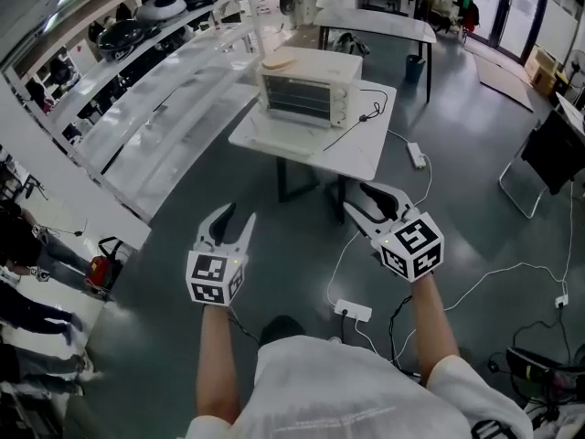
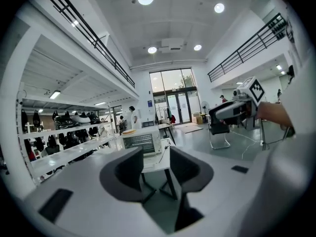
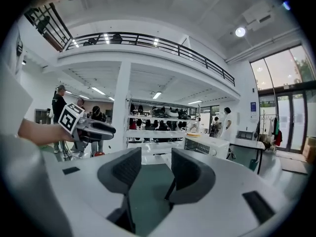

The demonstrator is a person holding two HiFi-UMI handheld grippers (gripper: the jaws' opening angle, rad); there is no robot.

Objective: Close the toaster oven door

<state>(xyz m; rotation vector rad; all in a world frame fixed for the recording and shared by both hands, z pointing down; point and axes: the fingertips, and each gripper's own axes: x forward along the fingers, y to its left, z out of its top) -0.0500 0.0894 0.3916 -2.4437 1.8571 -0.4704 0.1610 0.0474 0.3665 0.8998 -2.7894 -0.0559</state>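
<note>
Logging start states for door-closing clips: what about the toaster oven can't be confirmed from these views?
- Open or shut: in the head view the toaster oven is small and far. A pale panel before it may be the lowered door, but that is not certain.
- Oven's lower front: in the left gripper view the left tool covers it with its own jaw.
- Settings of the knobs: too small in every view.
- Flat thing on the oven: too small to name.

No legible text or labels
</note>
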